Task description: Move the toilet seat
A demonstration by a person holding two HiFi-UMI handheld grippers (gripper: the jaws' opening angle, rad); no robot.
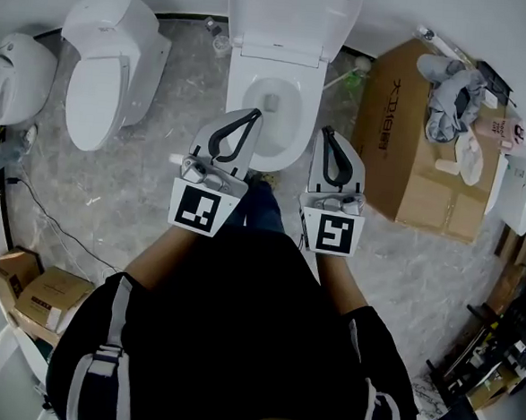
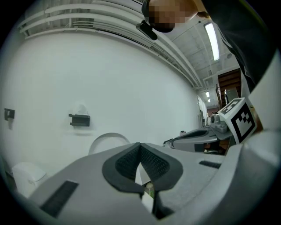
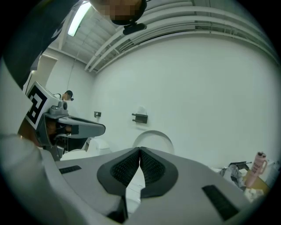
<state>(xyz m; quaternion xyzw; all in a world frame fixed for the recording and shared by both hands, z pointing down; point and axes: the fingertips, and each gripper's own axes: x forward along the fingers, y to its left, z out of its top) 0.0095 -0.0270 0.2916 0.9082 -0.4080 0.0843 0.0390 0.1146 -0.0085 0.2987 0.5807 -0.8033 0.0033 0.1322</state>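
Both tongs were shut tight and held nothing. The left gripper [image 1: 254,114] and the right gripper [image 1: 326,131] hung over the front of the toilet bowl [image 1: 301,117]. Behind it, the toilet seat [image 1: 294,16] stood up by the wall. It looked hard, smooth and slippery, probably not heavy. Its free rim seemed best to grab.

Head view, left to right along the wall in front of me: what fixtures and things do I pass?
toilet cut off at the left edge → closed toilet → open toilet with its lid raised → cardboard box
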